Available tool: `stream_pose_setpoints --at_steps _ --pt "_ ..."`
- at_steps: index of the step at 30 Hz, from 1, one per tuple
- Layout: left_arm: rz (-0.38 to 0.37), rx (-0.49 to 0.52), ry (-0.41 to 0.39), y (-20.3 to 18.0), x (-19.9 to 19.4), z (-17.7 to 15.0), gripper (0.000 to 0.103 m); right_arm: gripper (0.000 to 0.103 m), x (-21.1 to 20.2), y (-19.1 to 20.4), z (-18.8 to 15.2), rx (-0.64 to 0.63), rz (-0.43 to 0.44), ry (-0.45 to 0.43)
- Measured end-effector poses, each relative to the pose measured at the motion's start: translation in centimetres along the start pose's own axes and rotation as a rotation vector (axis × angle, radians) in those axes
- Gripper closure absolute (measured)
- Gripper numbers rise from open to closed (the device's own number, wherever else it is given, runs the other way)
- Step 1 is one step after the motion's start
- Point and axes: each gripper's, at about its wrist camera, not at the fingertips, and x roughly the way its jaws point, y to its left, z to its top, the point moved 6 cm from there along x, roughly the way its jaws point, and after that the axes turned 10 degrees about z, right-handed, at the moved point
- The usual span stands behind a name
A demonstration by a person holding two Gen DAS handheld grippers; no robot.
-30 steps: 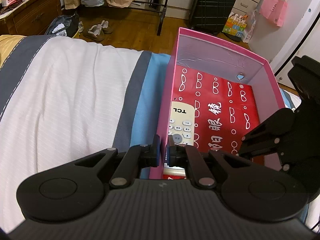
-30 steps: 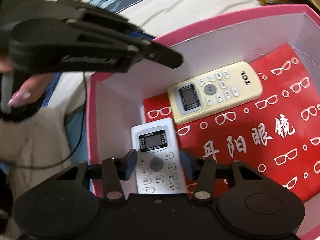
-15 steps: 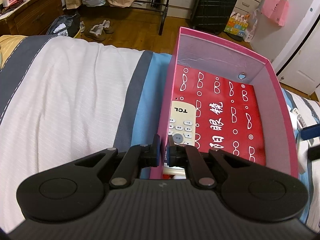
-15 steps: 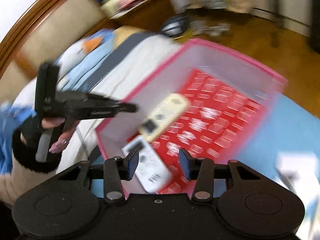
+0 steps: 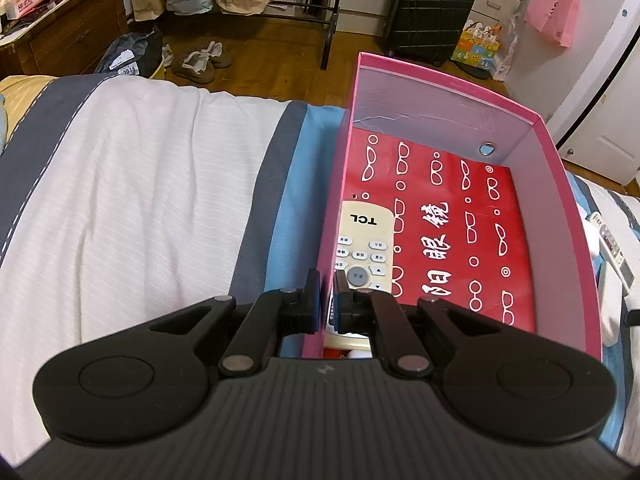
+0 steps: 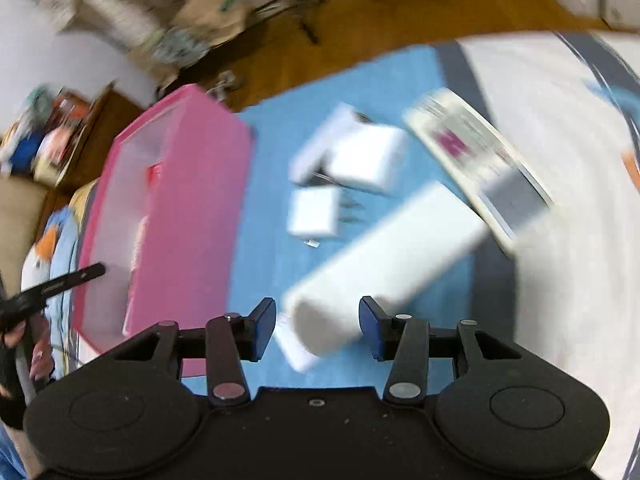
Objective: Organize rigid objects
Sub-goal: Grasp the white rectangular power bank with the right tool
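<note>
- Leftmost, the left claw (image 5: pixel 325 294) pinches the near left wall of the pink box (image 5: pixel 576 216), which sits on the bed (image 5: pixel 152 200).
- Inside the box, a cream remote (image 5: pixel 365 246) lies along that wall on red paper.
- Right of the box, the right claw (image 6: pixel 317 322) is spread wide over a blurred white remote (image 6: pixel 384 264); white chargers (image 6: pixel 360 160) lie beyond.

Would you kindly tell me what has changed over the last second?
The right gripper, open and empty, left the pink cardboard box and swung over the white items on the blue bedsheet. The left gripper stays clamped on the box's wall; the cream TCL remote has not moved.
</note>
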Motion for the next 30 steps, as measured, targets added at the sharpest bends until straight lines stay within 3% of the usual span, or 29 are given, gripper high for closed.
stream_pose_setpoints --at_steps 7,17,18,22,24,30 --pt "0.002 -0.001 0.000 -0.1 0.0 0.0 0.098 0.040 1.2 -4.1 -1.0 0.172 0.058 -0.079" --pt "0.005 0.002 0.000 0.0 0.0 0.0 0.098 0.038 3.5 -4.5 1.2 0.222 0.103 -0.232" --pt "0.006 0.003 -0.001 0.0 0.0 0.0 0.097 0.040 3.5 -4.3 1.3 0.213 0.095 -0.242" --pt "0.006 0.002 0.000 0.0 -0.1 0.0 0.097 0.066 2.5 -3.4 1.9 0.151 0.072 -0.324" --pt "0.006 0.003 0.000 0.0 -0.1 0.0 0.097 0.071 1.9 -2.8 2.3 0.135 0.090 -0.340" --pt "0.008 0.003 -0.001 -0.1 -0.1 0.0 0.097 0.080 1.2 -0.1 2.8 -0.026 0.012 -0.291"
